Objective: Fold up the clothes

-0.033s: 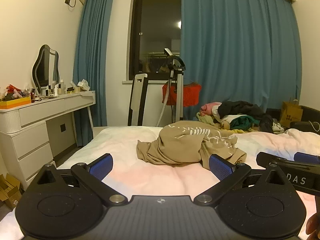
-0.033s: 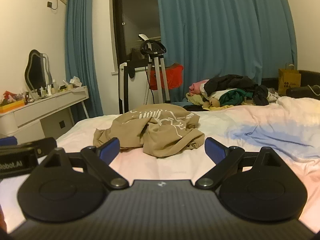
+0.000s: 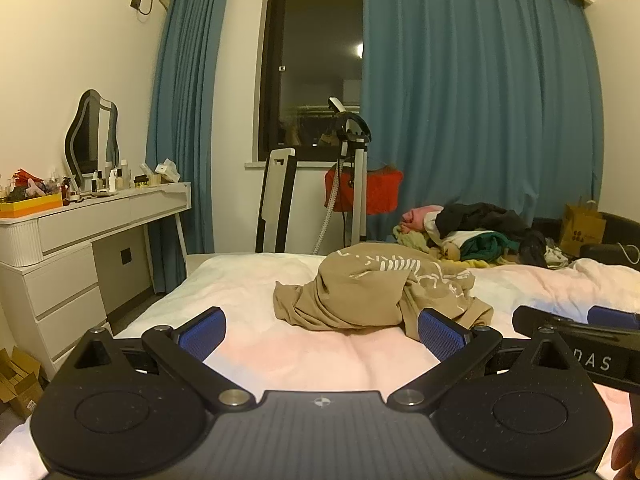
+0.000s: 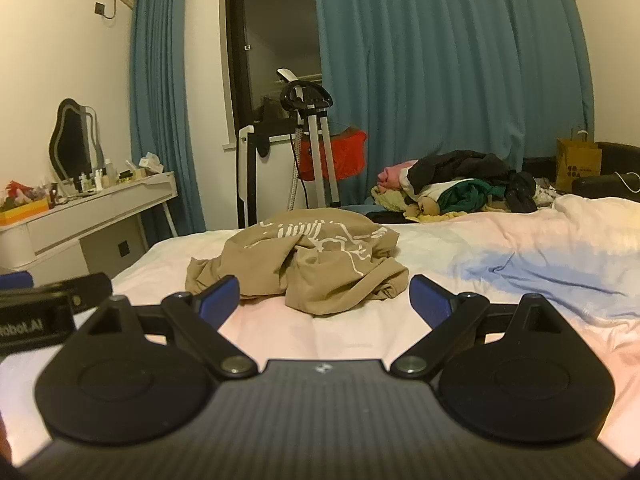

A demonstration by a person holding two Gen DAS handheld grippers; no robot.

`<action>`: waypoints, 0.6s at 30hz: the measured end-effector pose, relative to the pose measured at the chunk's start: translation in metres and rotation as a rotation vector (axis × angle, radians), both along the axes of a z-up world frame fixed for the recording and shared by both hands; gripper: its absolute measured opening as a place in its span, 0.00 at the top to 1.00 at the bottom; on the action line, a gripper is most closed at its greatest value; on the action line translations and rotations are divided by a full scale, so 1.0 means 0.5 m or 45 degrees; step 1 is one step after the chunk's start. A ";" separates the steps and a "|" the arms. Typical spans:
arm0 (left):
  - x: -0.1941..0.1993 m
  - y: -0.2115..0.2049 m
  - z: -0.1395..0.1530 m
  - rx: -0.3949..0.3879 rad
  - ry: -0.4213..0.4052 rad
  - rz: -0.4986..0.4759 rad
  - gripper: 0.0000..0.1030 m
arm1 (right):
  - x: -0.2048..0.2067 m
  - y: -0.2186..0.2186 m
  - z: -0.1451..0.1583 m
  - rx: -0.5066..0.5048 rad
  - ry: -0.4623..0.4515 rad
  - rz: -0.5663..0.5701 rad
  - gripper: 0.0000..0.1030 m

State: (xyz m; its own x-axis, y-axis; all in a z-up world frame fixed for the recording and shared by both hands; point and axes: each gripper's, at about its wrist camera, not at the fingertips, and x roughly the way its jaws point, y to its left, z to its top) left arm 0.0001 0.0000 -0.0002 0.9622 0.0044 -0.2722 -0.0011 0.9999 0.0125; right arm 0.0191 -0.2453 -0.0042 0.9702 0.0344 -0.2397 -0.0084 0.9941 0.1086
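1. Hovering low over the bed, left claw spread wide and gripping nothing.
2. Holding alongside, right claw likewise spread wide and empty.
3. Lying crumpled just ahead of both claws, apart from the pads: tan shirt.
4. Waiting further beyond, to the right: clothes pile.
5. Judging the step: approaching for a first grasp, folding not yet begun.
6. Calling next for reaching forward, pinching two edges, spreading flat.
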 end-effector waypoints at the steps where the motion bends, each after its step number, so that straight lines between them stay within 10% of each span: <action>1: 0.000 0.000 0.000 -0.003 -0.004 0.002 0.00 | 0.001 0.000 0.000 0.002 0.000 -0.001 0.10; 18: -0.007 0.000 0.005 0.011 -0.015 0.004 0.00 | 0.006 -0.002 0.001 0.033 0.008 -0.023 0.10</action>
State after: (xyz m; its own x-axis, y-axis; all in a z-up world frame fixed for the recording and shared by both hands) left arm -0.0034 -0.0002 0.0025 0.9653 0.0100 -0.2610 -0.0046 0.9998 0.0212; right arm 0.0219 -0.2462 -0.0037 0.9692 0.0233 -0.2451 0.0101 0.9909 0.1344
